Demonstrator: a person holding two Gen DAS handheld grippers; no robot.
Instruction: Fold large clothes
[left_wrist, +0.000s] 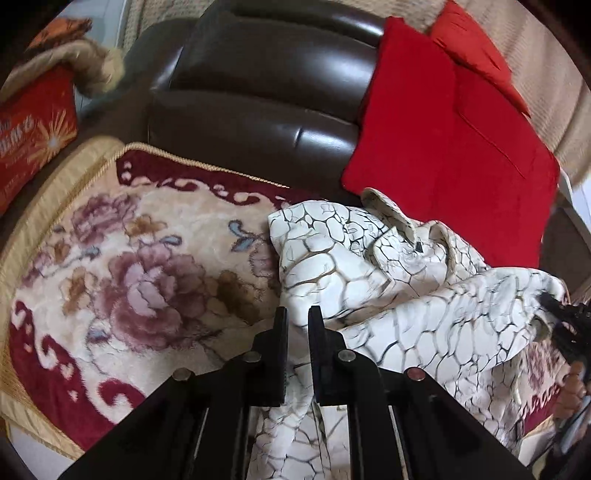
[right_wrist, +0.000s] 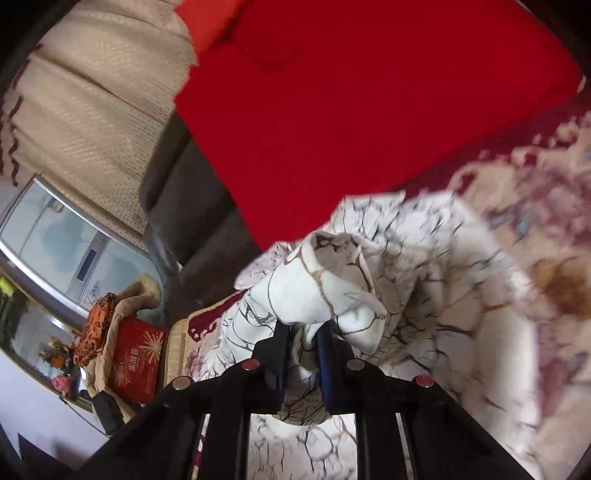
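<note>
A large white garment with a cracked stone print (left_wrist: 399, 295) lies crumpled on a floral blanket (left_wrist: 122, 280) on a sofa seat. My left gripper (left_wrist: 298, 314) is shut on a fold of its lower edge, with cloth running down between the fingers. My right gripper (right_wrist: 303, 328) is shut on another bunched part of the garment (right_wrist: 332, 291), lifted a little; the cloth bulges over the fingertips. The right gripper also shows at the right edge of the left wrist view (left_wrist: 565, 325). The garment's far side is blurred in the right wrist view.
A dark brown leather sofa back (left_wrist: 266, 85) stands behind the blanket. A red cushion (left_wrist: 450, 147) leans at the right, close to the garment. A red box (left_wrist: 33, 136) with a beige cloth on it sits at the left. A beige curtain (right_wrist: 92, 92) hangs behind.
</note>
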